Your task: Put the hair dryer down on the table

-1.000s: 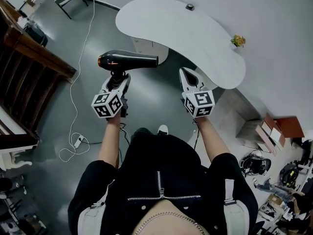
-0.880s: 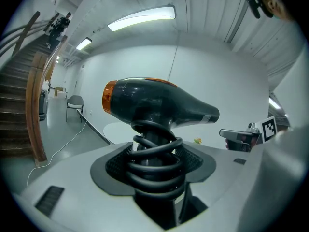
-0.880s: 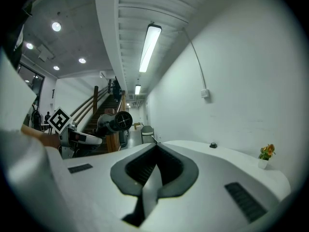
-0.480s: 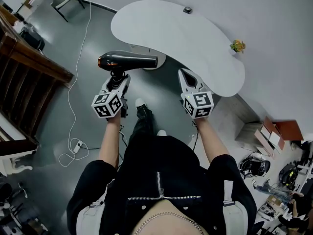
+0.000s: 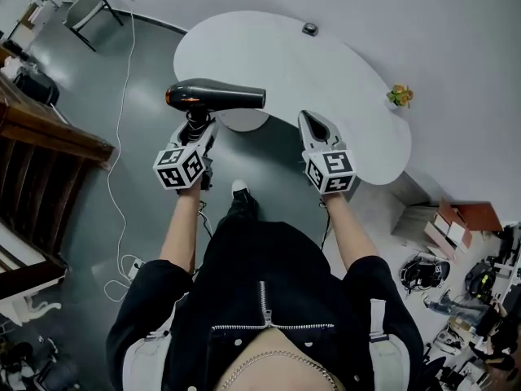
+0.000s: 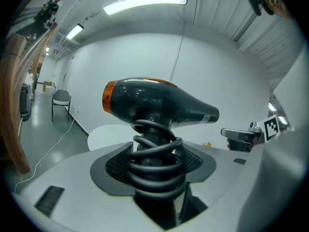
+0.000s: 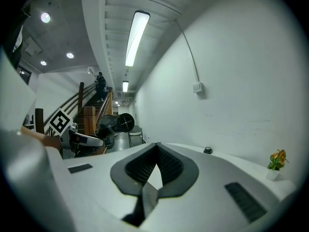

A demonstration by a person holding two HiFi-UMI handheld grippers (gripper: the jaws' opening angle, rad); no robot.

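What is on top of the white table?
On the white table sit a small dark round thing near the far edge and a little potted plant at one end. The hair dryer, held by the left gripper, hides some of the near edge.

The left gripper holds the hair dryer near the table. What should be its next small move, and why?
Probably carry it a little forward, further over the table. The left gripper is shut on the cord-wrapped handle of the hair dryer, and the dryer seems to hang only at the table's near edge, so lowering here might miss the top.
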